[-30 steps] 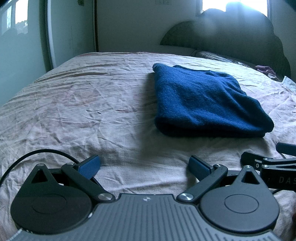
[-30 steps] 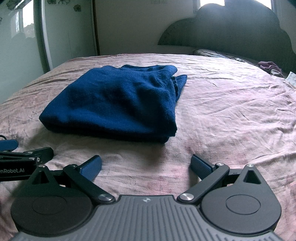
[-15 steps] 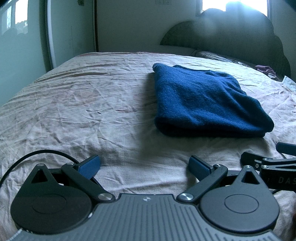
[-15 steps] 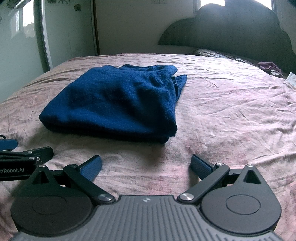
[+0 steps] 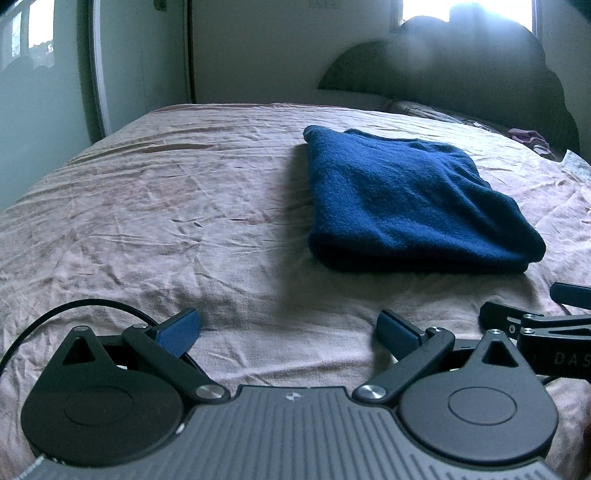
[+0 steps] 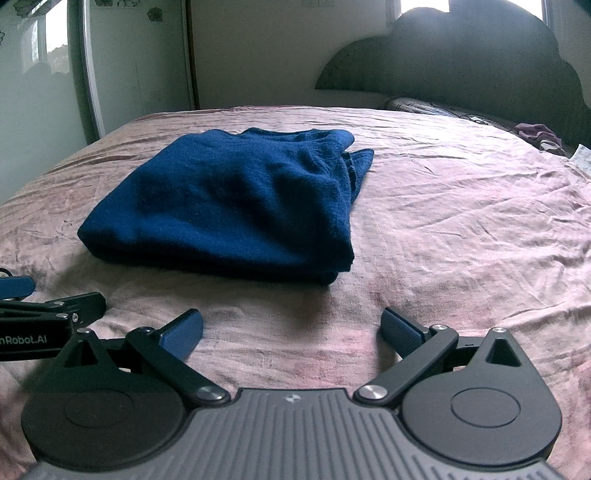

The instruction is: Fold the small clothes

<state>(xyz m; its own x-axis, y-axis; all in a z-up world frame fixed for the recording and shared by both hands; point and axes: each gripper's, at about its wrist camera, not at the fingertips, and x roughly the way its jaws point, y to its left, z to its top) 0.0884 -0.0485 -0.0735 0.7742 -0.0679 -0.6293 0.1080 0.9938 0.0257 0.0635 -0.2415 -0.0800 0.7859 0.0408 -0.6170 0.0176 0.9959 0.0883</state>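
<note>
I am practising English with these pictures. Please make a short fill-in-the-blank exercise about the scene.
1. The folded garment is dark ____.
2. It lies on a wrinkled pink ____.
3. The left hand-held gripper and the right hand-held gripper both have their jaws ____.
4. Neither hand-held gripper ____ the garment.

Missing words: blue; bedsheet; open; touches

Room dim, cool bluish cast. Main light enters through the window [image 5: 467, 14] behind the headboard [image 5: 480, 74]; it blows out to white and throws a hazy flare over the headboard top in the left wrist view. Headboard reads as a dark silhouette. Sweater [image 6: 236, 199] casts a soft shadow on the sheet [image 6: 461, 221] at its near edge. Fisheye bends the door frame [image 6: 86, 70]. Fine grain; focus acceptable.
</note>
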